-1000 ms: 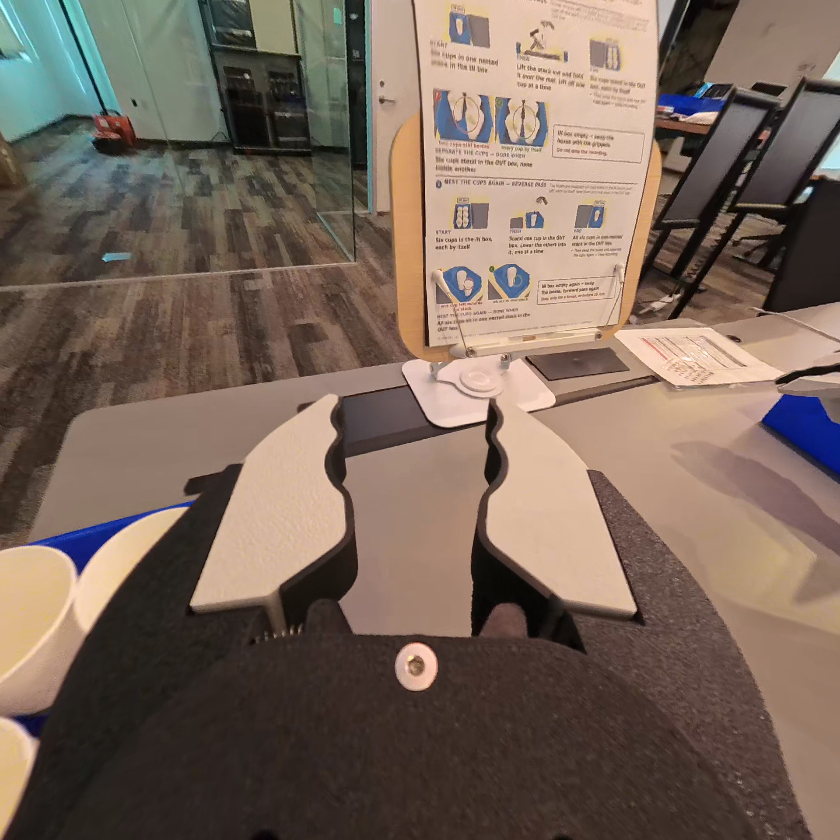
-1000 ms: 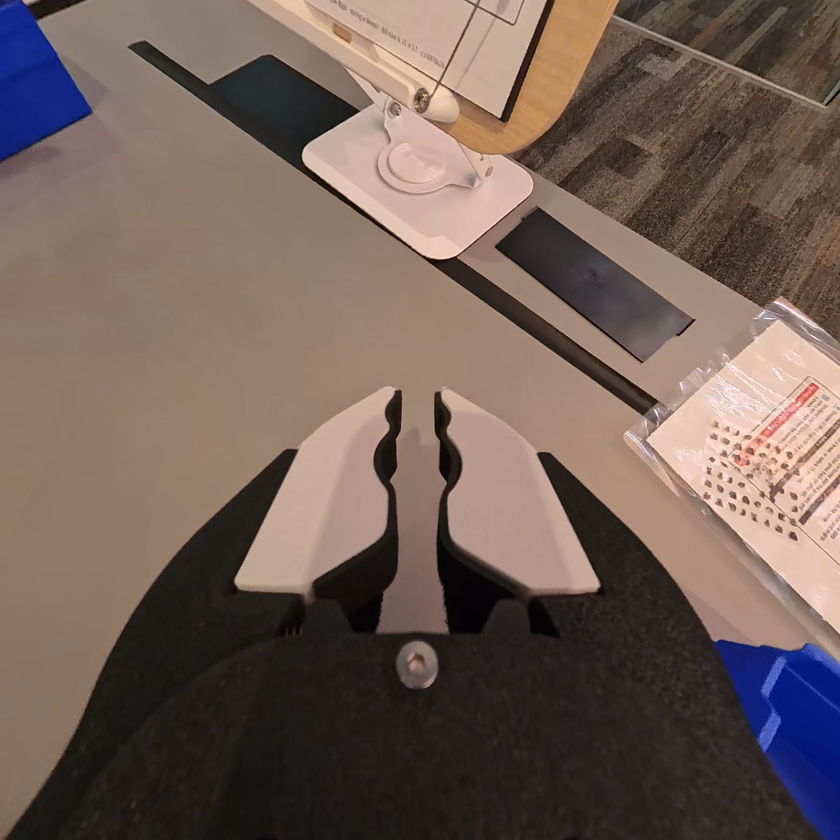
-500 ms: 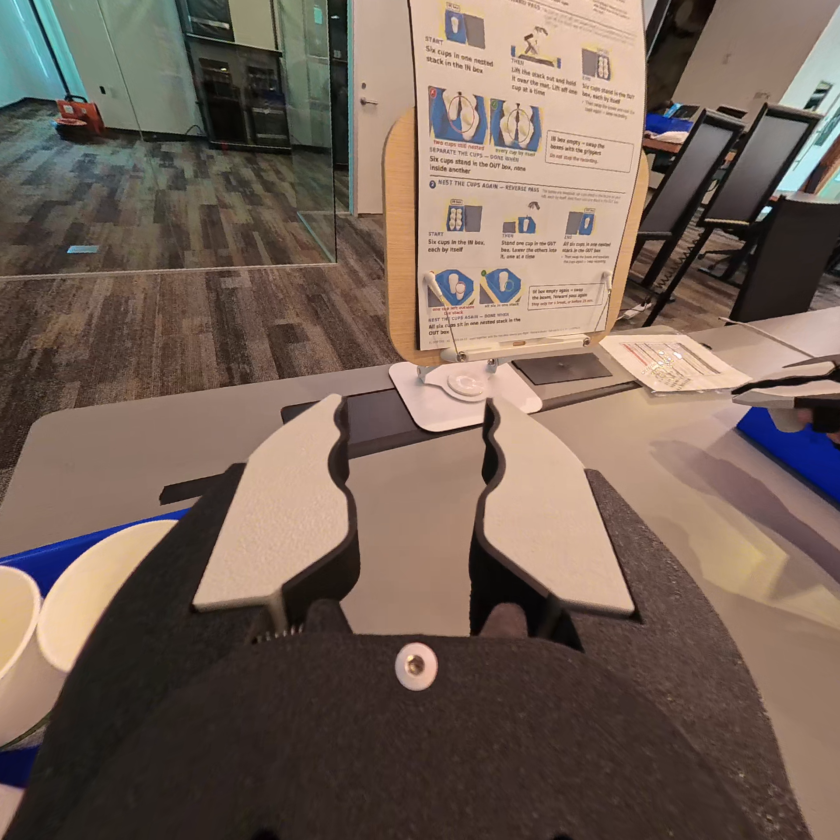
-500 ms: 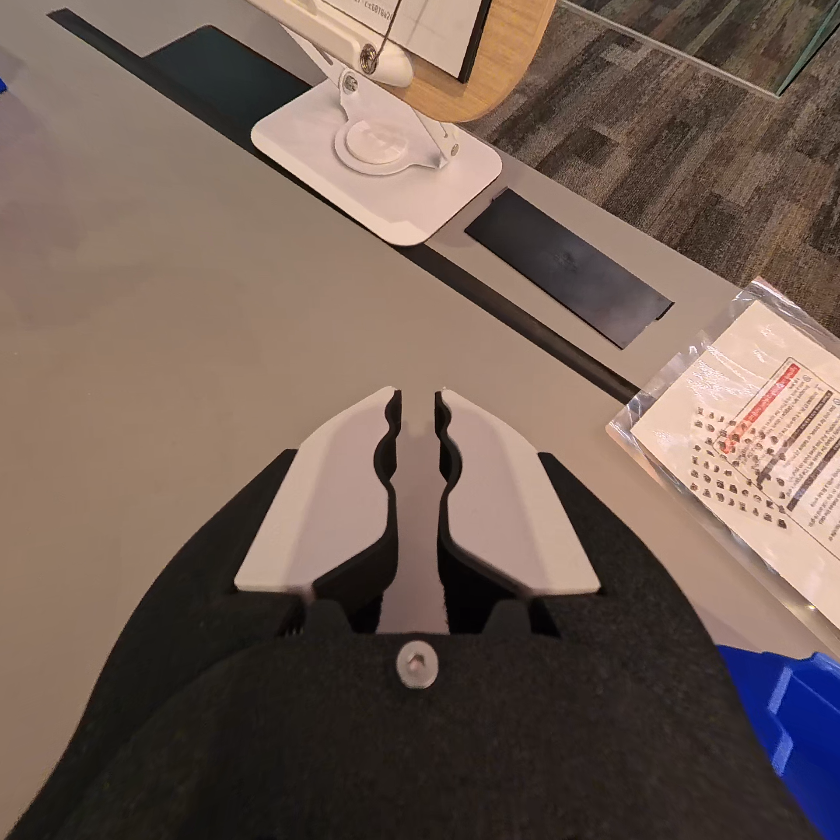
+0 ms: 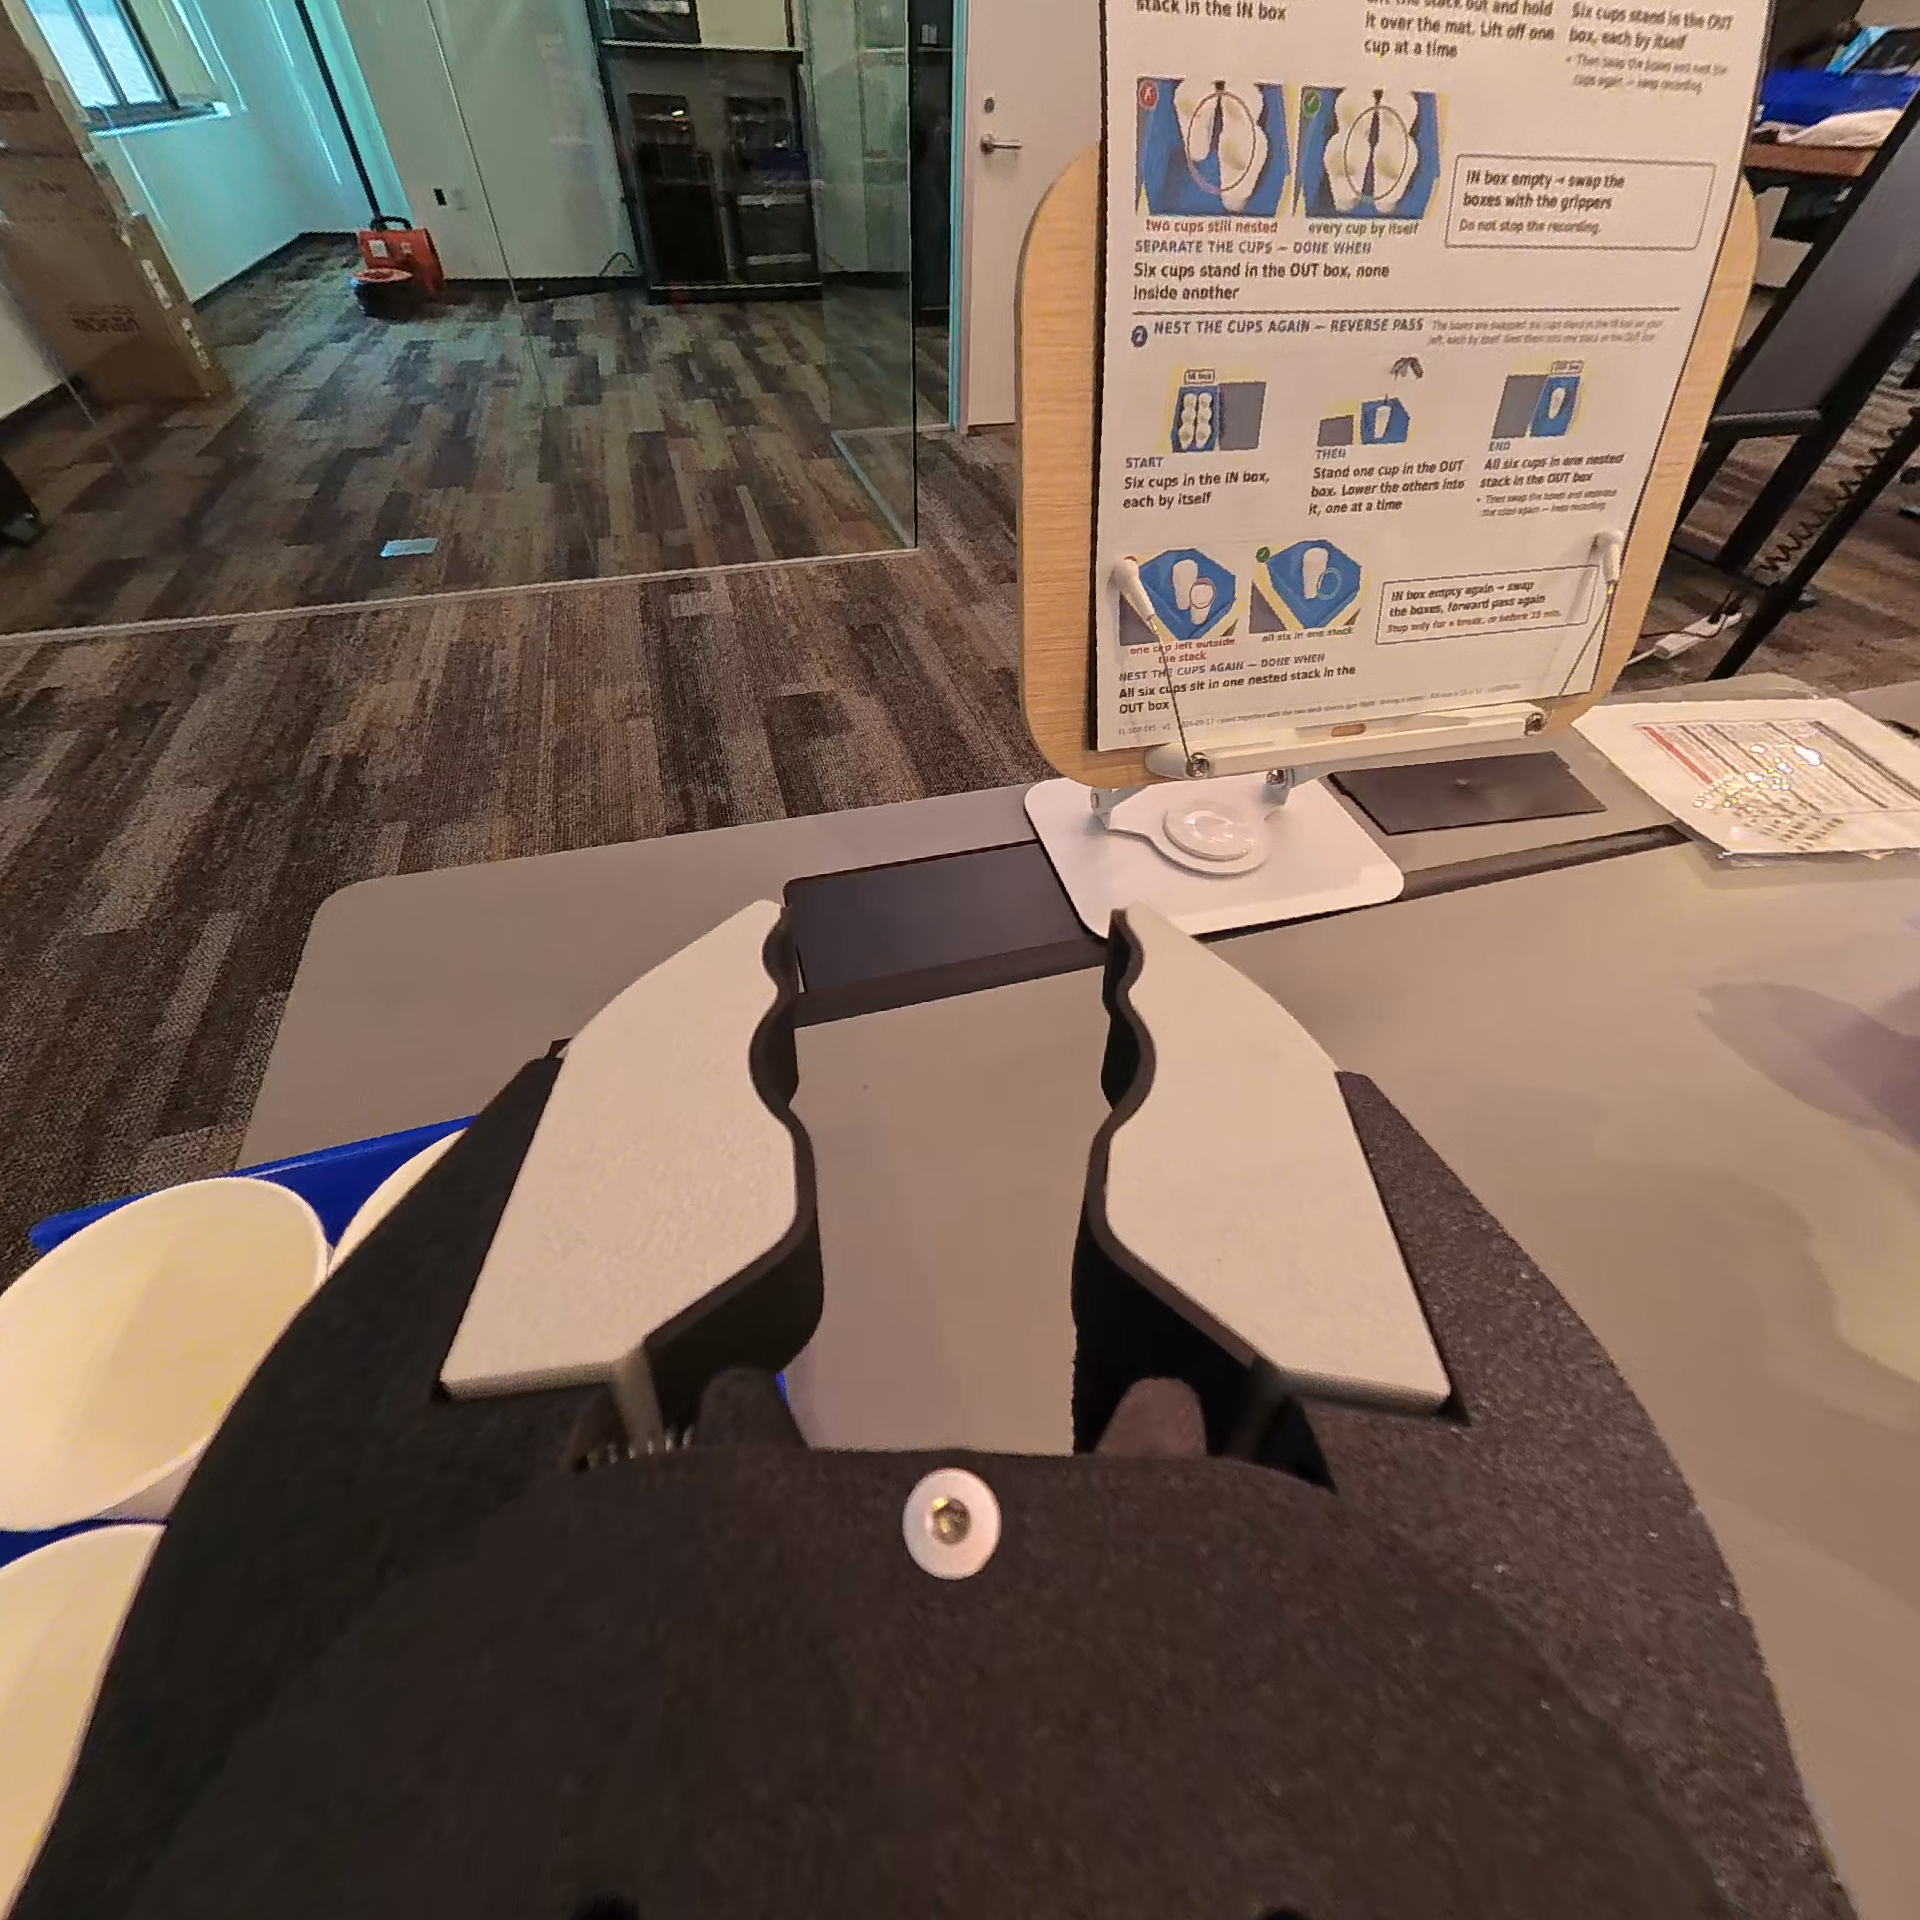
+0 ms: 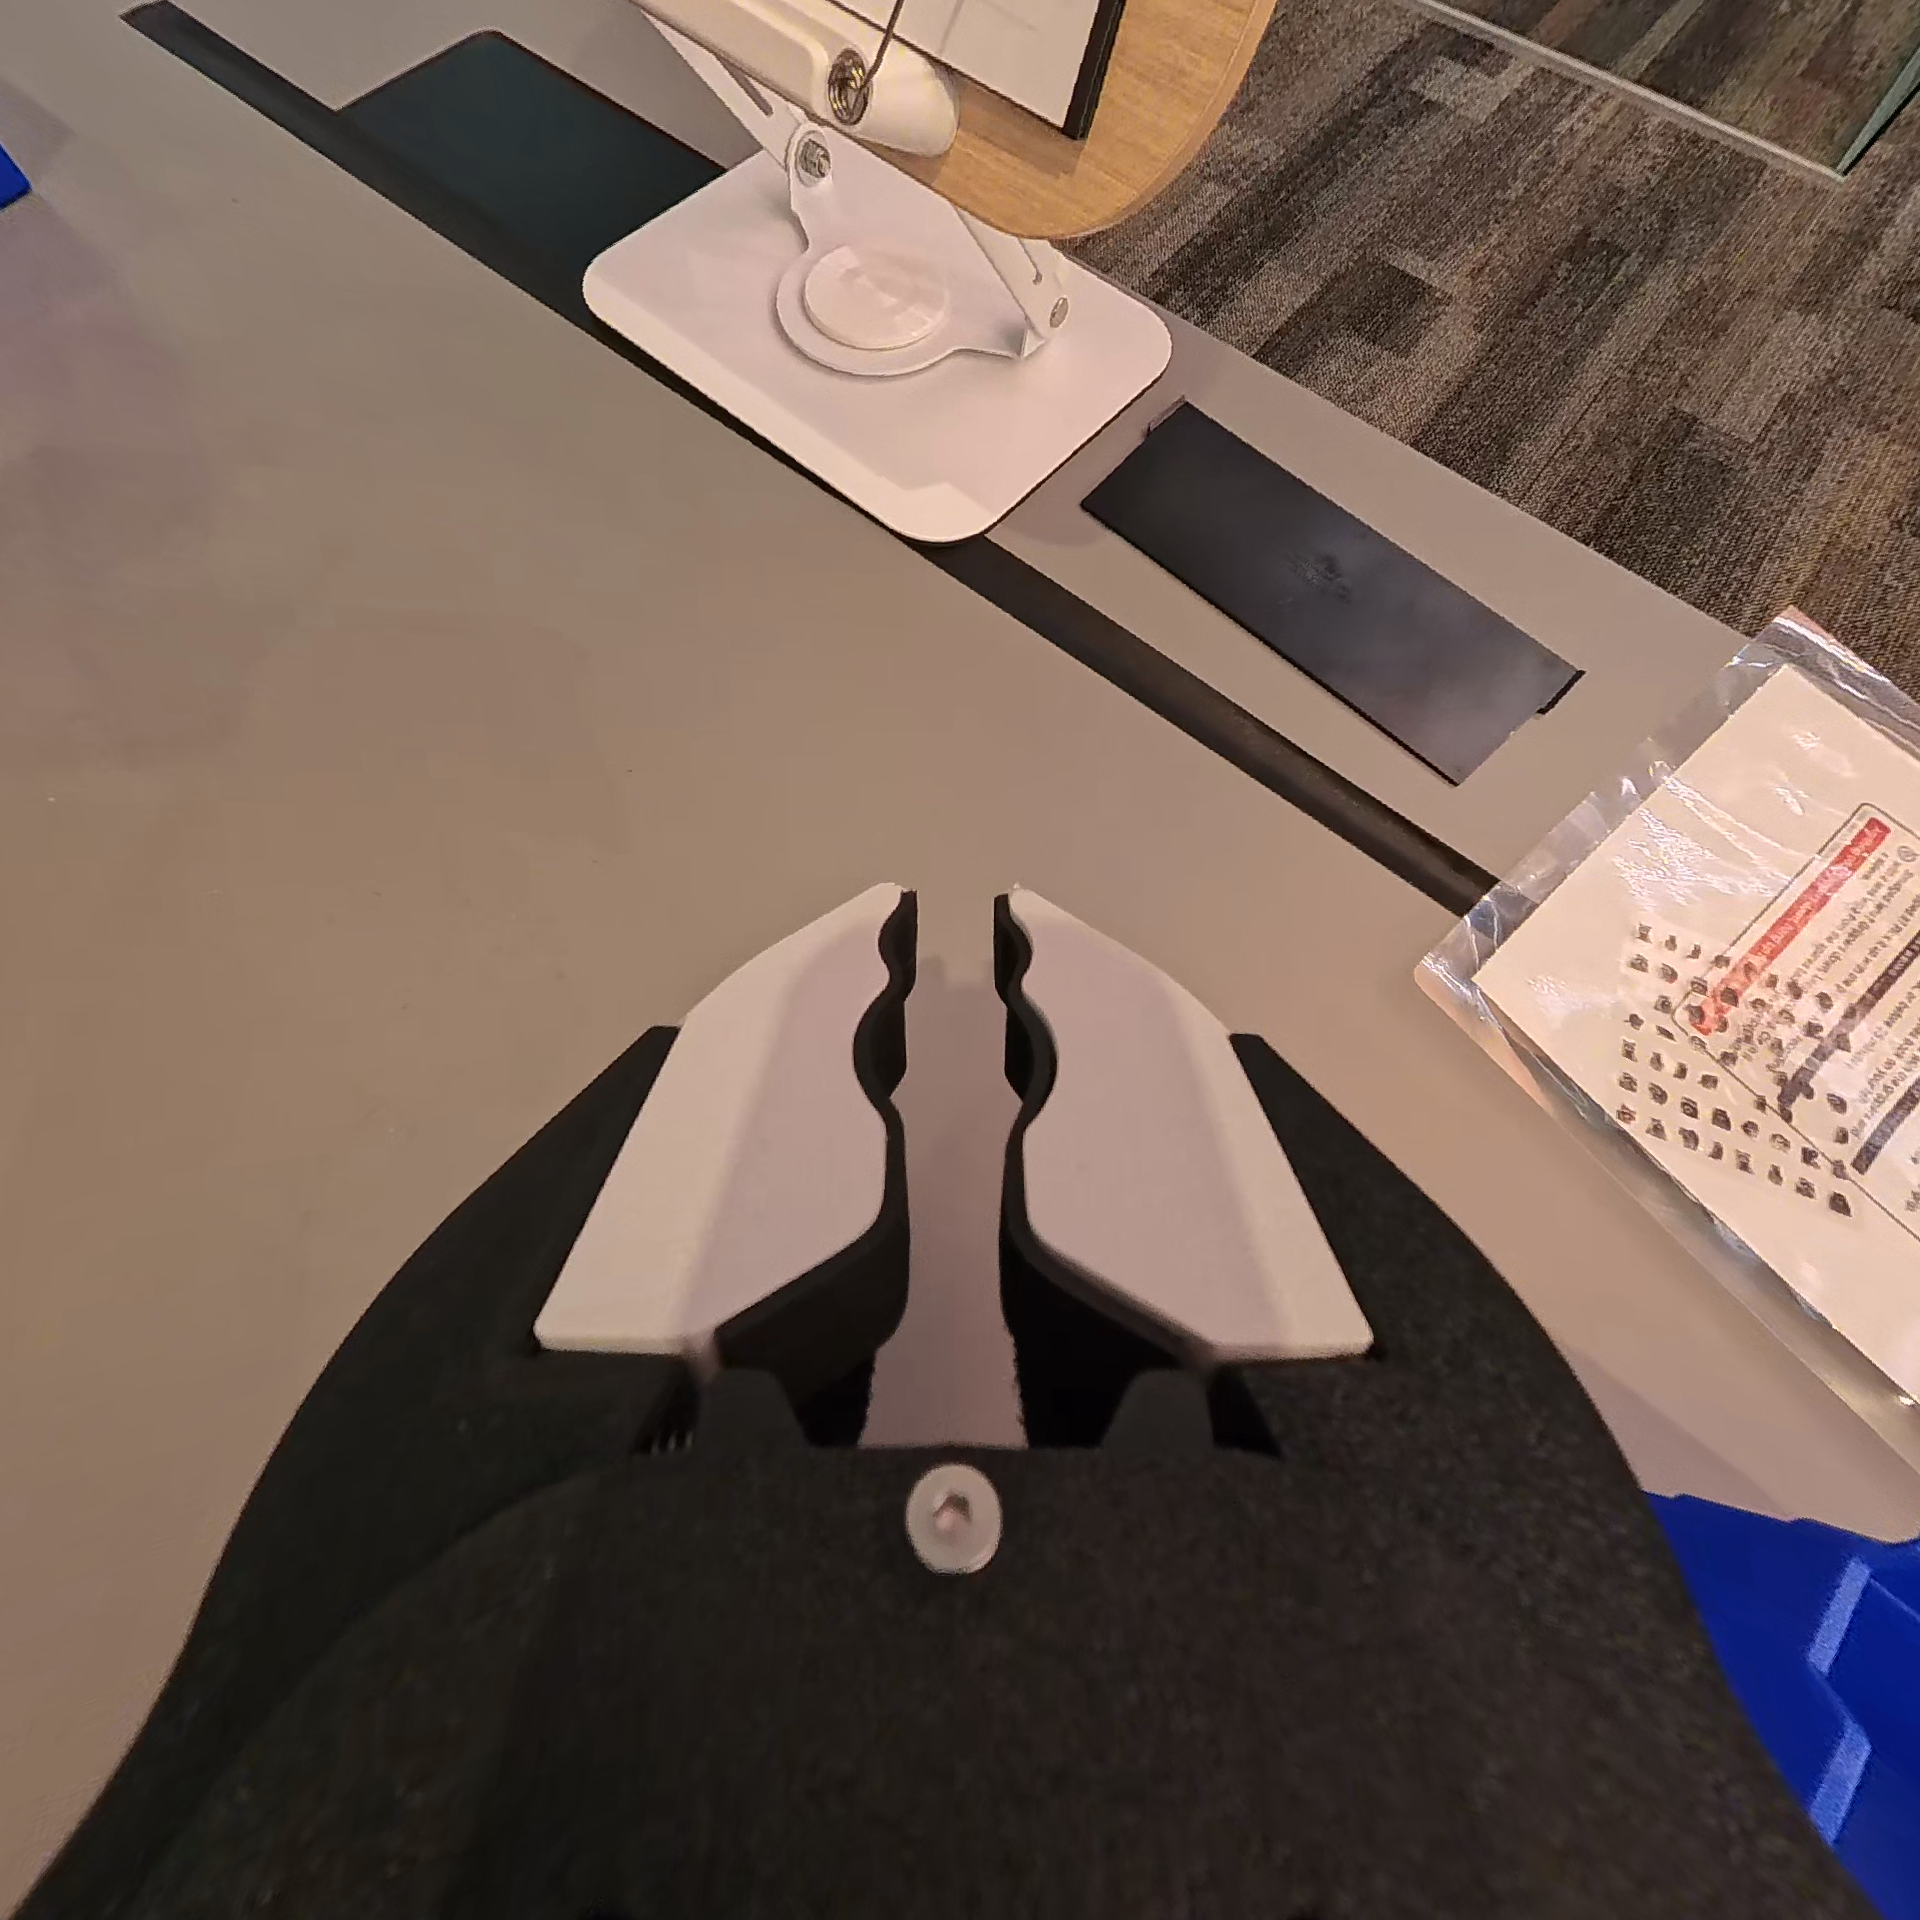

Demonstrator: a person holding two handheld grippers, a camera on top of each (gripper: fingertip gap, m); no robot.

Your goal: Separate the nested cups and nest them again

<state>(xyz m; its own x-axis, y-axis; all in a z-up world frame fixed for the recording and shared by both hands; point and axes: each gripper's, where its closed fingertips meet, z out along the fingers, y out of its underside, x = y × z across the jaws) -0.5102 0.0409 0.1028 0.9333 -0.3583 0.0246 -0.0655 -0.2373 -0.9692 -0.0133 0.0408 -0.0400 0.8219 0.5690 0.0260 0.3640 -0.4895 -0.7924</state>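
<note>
Since a second ago: left gripper (image 5: 940, 940) has swung left and closer to the instruction stand (image 5: 1216, 842), which now sits ahead and right of its jaws; the other gripper's tip, earlier at the far right edge of the left wrist view, is out of it. Right gripper (image 6: 954, 906) has crept forward; stand base (image 6: 883, 343) now lies ahead, slightly left of its jaws.

Cups (image 5: 135, 1351): white, standing apart in a blue box (image 5: 312, 1164), low and left of the left jaws, partly hidden by the gripper body. A second blue box (image 6: 1787, 1662) sits low and right of the right jaws. Bagged sheet (image 6: 1714, 1039) to their right.

Risk (judgement): the cups sit outside the left jaws' line, half hidden. A blind sideways swing could clip a rim and tip a cup. The right gap looks too narrow for a cup wall unless widened.

Jaws: left wide apart, empty, touching nothing. Right parted by a narrow slit, empty, above bare table (image 6: 416, 727).
</note>
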